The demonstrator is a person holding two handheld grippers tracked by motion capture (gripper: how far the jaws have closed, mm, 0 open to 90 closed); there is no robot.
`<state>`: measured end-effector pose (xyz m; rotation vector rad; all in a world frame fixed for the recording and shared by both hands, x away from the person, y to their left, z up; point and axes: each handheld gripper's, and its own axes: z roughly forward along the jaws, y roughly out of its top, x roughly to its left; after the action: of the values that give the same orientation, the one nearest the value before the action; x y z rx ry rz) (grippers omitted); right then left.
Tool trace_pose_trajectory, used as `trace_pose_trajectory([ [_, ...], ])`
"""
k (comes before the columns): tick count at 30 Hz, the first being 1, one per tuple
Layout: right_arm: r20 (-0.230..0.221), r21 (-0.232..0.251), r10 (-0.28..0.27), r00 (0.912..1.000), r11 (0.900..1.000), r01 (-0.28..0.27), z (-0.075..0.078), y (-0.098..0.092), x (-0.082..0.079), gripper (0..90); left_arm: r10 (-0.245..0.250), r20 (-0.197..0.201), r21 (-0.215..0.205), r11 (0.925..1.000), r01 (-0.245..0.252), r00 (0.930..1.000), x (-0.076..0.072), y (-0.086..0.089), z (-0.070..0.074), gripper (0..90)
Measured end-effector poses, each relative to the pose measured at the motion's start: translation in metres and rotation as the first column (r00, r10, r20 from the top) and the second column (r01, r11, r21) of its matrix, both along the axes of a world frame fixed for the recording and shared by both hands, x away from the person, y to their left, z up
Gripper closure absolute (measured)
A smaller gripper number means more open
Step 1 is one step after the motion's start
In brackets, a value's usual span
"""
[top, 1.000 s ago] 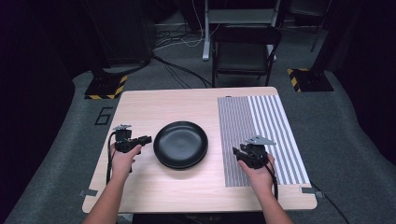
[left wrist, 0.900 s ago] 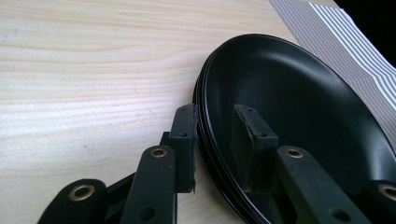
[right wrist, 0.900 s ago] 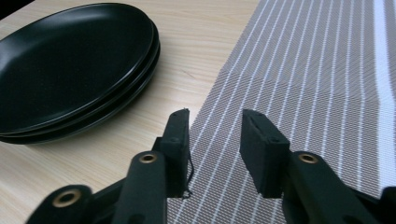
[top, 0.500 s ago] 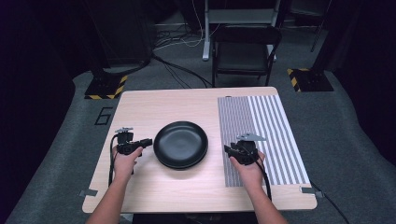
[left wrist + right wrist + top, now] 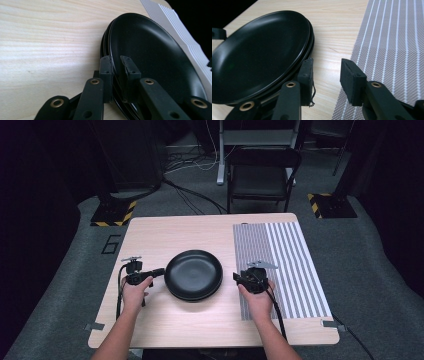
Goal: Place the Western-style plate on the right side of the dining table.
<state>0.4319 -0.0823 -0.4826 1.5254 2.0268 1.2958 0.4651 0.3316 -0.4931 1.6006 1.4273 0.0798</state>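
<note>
We look down on a light wooden table [image 5: 165, 232] where a small stack of black plates [image 5: 193, 274] sits near its middle, just left of a grey striped placemat [image 5: 290, 260]. From the left of the stack, the left gripper [image 5: 159, 271] has just been closing, and its jaws now pinch the rim of the top plate [image 5: 150, 50]: in the left gripper view one pad lies over the rim and the other under it, with the lower plates' edges showing beside them. How many plates lie beneath we cannot count for certain from these angles; at least two edges show.

To the right of the stack, the right gripper [image 5: 239, 279] rests at the placemat's near left edge, a hand [image 5: 260, 297] behind it. In the right gripper view its jaws stand apart over bare wood and the mat's border, one pad just beside the stack's rim, clamping nothing.

Beyond the table, well behind the stack, a dark folding chair [image 5: 262, 175] stands on the grey floor.
</note>
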Motion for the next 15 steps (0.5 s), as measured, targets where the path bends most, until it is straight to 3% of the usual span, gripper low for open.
trace_pose_trajectory([
  [4,-0.018,0.05,-0.01,0.9998,0.999,0.011,-0.003,0.0,0.003,63.7,-0.008,-0.01,0.005,1.0,0.008,0.9999,0.001,-0.004,-0.002,82.8],
  [11,-0.048,0.061,-0.023,0.9986,0.998,0.026,-0.008,0.006,0.009,64.3,-0.003,-0.015,-0.002,1.0,0.003,0.9999,0.0,-0.005,-0.003,82.4],
  [15,-0.073,0.107,-0.015,0.9973,0.994,0.023,-0.012,0.015,0.012,66.6,0.001,-0.02,-0.005,1.0,-0.001,0.9998,0.0,-0.006,-0.004,81.2],
])
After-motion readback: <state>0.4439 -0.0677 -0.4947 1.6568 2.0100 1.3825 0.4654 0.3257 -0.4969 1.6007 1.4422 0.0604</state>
